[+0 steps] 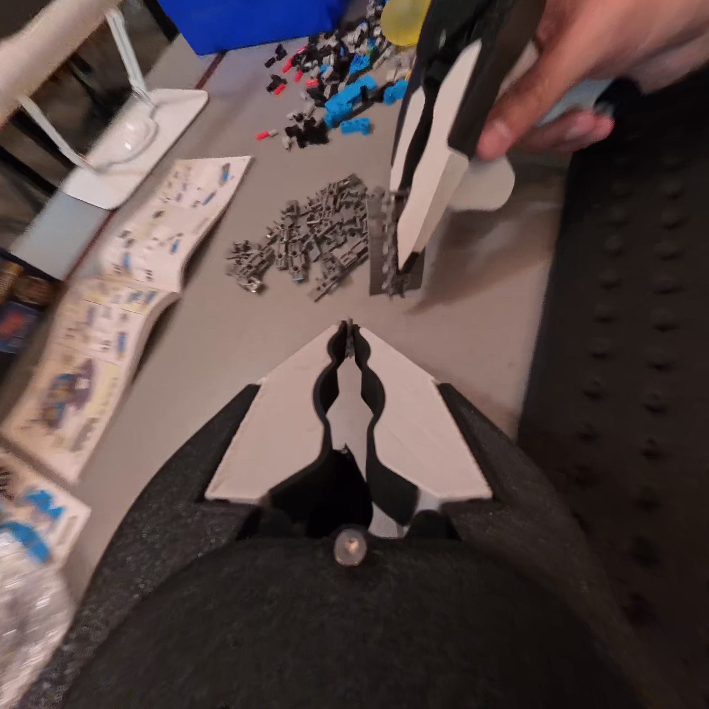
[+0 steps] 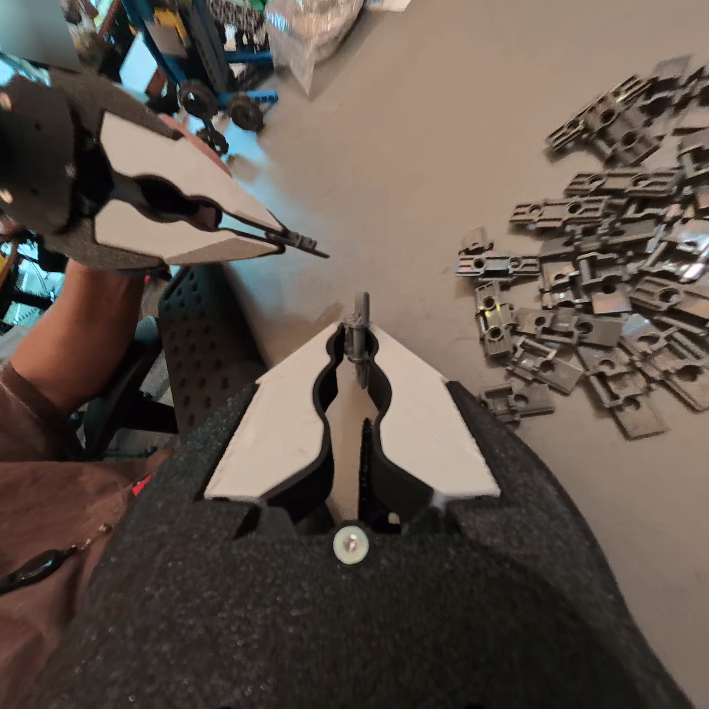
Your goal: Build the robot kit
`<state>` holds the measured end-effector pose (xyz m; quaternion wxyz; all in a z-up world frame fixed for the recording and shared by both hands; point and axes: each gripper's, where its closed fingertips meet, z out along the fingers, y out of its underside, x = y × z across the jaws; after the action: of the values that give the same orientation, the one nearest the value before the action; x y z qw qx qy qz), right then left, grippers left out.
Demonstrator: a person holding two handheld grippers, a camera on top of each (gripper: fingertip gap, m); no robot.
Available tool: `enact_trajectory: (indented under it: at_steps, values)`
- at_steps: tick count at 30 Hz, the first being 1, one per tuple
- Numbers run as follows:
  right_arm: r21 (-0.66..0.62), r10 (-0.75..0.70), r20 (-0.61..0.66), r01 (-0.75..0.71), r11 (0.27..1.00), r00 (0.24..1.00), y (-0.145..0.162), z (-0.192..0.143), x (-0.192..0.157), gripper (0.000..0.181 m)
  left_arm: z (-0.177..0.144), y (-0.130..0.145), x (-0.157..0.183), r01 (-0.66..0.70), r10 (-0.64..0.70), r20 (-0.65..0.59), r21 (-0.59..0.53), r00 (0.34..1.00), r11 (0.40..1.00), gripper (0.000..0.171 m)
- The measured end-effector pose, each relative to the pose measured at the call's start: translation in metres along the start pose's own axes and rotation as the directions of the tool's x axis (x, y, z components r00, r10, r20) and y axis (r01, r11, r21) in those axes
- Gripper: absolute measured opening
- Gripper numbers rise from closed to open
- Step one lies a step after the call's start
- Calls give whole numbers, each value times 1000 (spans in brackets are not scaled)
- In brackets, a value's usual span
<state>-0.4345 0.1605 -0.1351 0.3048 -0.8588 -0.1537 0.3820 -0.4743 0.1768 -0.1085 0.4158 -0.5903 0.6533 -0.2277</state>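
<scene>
Looks like a hobby workbench. Grey table (image 1: 199, 345) with brick piles (image 1: 303, 238), open instruction booklets (image 1: 169, 226). Blue wheeled model (image 2: 215, 57) behind.

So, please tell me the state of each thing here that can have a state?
left tool: shut on small grey piece
right tool: shut on grey pin
instruction booklet: open, lying flat on table
grey parts pile: loose, heaped on table
coloured bricks: scattered

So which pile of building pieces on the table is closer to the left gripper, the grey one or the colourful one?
The grey pile, just ahead of the left gripper; the blue, black and red pile lies farther back.
</scene>
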Motion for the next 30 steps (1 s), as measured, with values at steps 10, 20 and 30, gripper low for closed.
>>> enact_trajectory:
  at_steps: [10, 20, 30]
  values:
    - [-30, -37, -15, 36, 999, 999, 6, 6, 1, 8, 2, 2, 40, 382, -381, -388, -78, 839, 921, 18]
    - [-158, -50, 96, 65, 985, 994, 20, -7, -21, 8, 12, 28, 37, 272, -296, -317, -118, 901, 955, 22]
    - [-256, 8, 98, 18, 966, 995, 44, 14, -23, 8, 23, 39, 59, 186, -246, -343, -199, 907, 962, 18]
